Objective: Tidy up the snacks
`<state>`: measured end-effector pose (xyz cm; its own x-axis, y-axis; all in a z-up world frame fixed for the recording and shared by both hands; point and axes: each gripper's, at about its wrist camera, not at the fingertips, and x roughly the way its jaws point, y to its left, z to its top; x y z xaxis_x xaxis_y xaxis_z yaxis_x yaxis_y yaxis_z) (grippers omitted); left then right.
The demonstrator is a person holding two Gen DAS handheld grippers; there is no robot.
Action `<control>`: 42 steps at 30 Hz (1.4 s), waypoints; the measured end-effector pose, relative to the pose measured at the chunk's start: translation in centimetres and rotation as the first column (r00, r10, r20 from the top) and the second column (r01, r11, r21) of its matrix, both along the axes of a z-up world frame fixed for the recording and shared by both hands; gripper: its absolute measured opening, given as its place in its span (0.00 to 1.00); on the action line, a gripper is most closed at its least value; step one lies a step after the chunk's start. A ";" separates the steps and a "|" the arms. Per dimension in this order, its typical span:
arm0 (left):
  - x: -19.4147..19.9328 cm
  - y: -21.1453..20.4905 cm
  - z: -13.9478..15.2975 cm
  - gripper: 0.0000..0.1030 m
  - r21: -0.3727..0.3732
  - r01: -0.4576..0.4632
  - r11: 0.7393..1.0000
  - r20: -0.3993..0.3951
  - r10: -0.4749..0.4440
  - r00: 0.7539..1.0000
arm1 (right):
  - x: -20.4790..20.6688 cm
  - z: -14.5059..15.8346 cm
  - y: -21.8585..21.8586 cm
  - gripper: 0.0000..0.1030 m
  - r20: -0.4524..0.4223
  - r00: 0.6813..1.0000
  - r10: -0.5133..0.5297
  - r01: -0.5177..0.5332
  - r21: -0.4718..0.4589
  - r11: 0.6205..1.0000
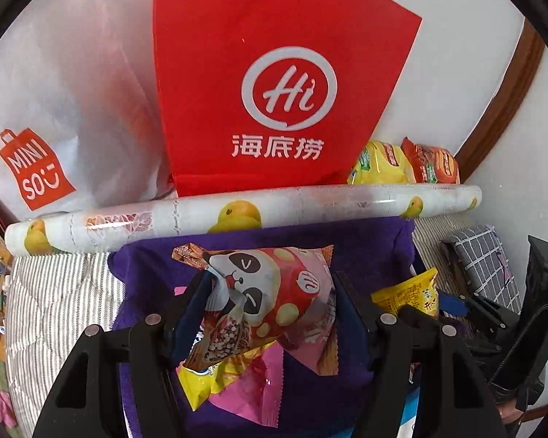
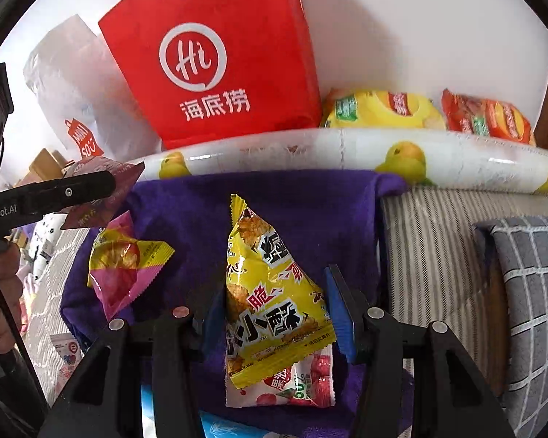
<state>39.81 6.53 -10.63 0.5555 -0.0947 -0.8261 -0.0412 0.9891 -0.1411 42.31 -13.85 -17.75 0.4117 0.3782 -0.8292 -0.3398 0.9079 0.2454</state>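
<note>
My left gripper (image 1: 270,284) is shut on a panda-print snack pack (image 1: 274,292) and holds it above a purple cloth (image 1: 365,252). A yellow and pink pack (image 1: 233,383) lies on the cloth beneath it. My right gripper (image 2: 274,292) is shut on a yellow snack pack (image 2: 270,292) over the same cloth (image 2: 292,204). A white pack with red fruit (image 2: 303,383) lies under it. The left gripper (image 2: 102,186) shows at the left of the right wrist view, holding its pack above another yellow and pink pack (image 2: 124,266).
A red paper bag (image 1: 274,84) and a white Miniso bag (image 1: 54,127) stand at the wall behind a duck-print roll (image 1: 255,215). Yellow (image 2: 380,109) and orange (image 2: 489,116) chip bags lie behind the roll. A grey checked pillow (image 2: 529,292) is on the right.
</note>
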 end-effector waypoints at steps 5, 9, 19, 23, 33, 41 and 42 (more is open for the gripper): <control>0.2 -0.6 -0.7 0.63 0.023 0.002 1.000 -0.024 -0.002 1.000 | 0.1 -0.4 0.1 0.49 -0.019 1.000 0.003 -0.003 -0.012 1.000; 0.4 -0.6 -1.2 0.63 0.045 -0.014 0.999 -0.050 0.016 0.999 | 0.1 -0.5 0.3 0.49 -0.026 1.000 0.011 -0.012 -0.011 1.000; 1.0 -0.1 -2.2 0.63 0.067 -0.037 0.997 -0.084 0.043 0.996 | 0.3 -0.6 1.2 0.51 -0.027 0.999 0.032 -0.033 -0.027 0.999; 1.1 -0.2 -2.2 0.63 0.076 -0.033 0.997 -0.090 0.040 0.995 | 0.2 -0.2 1.3 0.52 -0.018 0.999 0.040 -0.041 -0.020 0.999; 1.2 -0.4 -2.4 0.63 0.096 -0.026 0.995 -0.103 0.036 0.994 | -0.6 1.2 1.5 0.66 0.053 0.996 0.073 -0.072 -0.014 0.997; 1.3 -0.5 -2.4 0.63 0.085 -0.021 0.996 -0.122 0.031 0.992 | -0.2 1.2 0.8 0.66 0.052 0.998 0.043 -0.044 0.006 0.999; 1.3 -0.5 -2.4 0.65 0.085 -0.019 0.996 -0.127 0.030 0.992 | -0.2 1.2 0.8 0.66 0.053 0.998 0.043 -0.043 0.004 0.999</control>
<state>41.15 5.99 -13.06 0.4464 -0.0102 -0.8948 -0.0779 0.9957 -0.0502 42.11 -13.01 -16.52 0.4378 0.4007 -0.8048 -0.3910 0.8910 0.2309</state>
